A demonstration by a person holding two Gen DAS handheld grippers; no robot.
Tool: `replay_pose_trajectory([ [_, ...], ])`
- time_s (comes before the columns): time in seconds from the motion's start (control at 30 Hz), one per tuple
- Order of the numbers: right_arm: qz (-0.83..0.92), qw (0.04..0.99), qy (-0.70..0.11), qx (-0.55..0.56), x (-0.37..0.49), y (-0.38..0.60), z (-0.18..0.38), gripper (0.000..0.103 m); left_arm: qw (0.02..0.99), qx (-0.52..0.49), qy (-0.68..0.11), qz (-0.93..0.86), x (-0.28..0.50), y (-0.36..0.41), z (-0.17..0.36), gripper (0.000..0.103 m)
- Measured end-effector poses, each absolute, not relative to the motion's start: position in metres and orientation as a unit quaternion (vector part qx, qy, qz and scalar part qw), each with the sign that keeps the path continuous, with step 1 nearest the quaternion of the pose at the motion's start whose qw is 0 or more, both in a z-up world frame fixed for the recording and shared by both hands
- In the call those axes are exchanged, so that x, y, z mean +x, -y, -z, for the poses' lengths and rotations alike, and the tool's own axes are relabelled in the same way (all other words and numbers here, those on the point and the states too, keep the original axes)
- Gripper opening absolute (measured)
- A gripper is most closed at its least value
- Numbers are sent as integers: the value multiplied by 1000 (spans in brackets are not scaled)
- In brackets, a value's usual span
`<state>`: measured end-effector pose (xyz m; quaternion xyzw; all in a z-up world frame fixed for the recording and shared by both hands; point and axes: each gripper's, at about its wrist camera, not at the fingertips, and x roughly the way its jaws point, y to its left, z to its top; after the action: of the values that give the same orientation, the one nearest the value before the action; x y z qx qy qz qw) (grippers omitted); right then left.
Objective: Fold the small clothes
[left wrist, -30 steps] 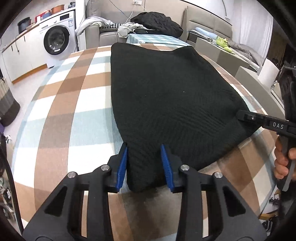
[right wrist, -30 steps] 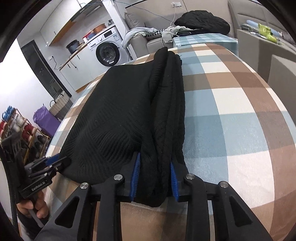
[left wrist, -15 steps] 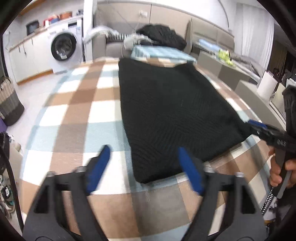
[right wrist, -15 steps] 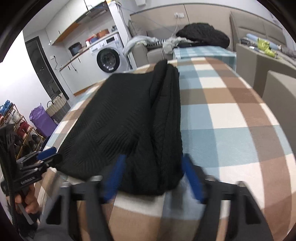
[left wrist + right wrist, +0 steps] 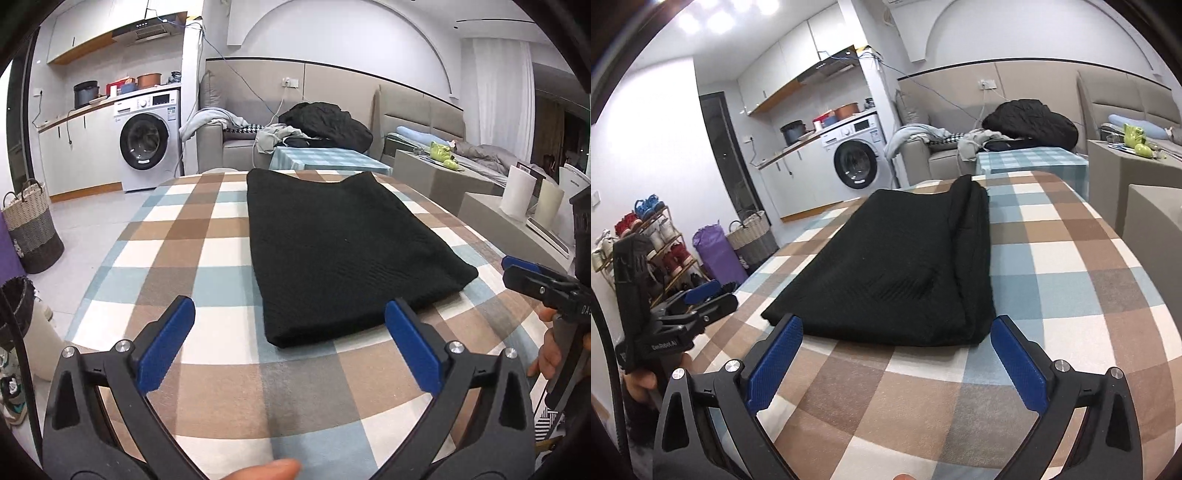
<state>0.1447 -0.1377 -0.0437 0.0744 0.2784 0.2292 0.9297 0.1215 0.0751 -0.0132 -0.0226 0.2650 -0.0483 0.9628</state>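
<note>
The black knit (image 5: 343, 254) lies flat on the checked desk (image 5: 177, 236), folded lengthwise, its doubled thick edge along the right side in the right wrist view. Its near hem sits just ahead of both grippers. The left gripper (image 5: 290, 341) and the right gripper (image 5: 897, 362) have their jaws opening wide with nothing between them; neither touches the cloth.

The knit looks soft, limp and fairly thick, likely light but bulky, and its ribbed weave should grip the blue fingers (image 5: 775, 363) well rather than slip. It will sag and drape if lifted at one point. The sensible hold is probably the two near corners of the hem, pinching all layers together, one gripper each.
</note>
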Motion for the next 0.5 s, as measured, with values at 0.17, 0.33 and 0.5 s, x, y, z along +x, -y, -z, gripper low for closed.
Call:
replay_pose_trajectory([
  [0.17, -230, 938, -253, 48, 138, 132, 46, 103, 962, -26, -266, 53, 122, -71, 20, 102],
  [0.33, -231, 940, -250, 37, 139, 132, 50, 103, 963, -18, -262, 58, 122, -68, 23, 102],
  [0.5, -229, 939, -253, 55, 138, 138, 50, 103, 962, -21, -265, 54, 124, -70, 25, 102],
])
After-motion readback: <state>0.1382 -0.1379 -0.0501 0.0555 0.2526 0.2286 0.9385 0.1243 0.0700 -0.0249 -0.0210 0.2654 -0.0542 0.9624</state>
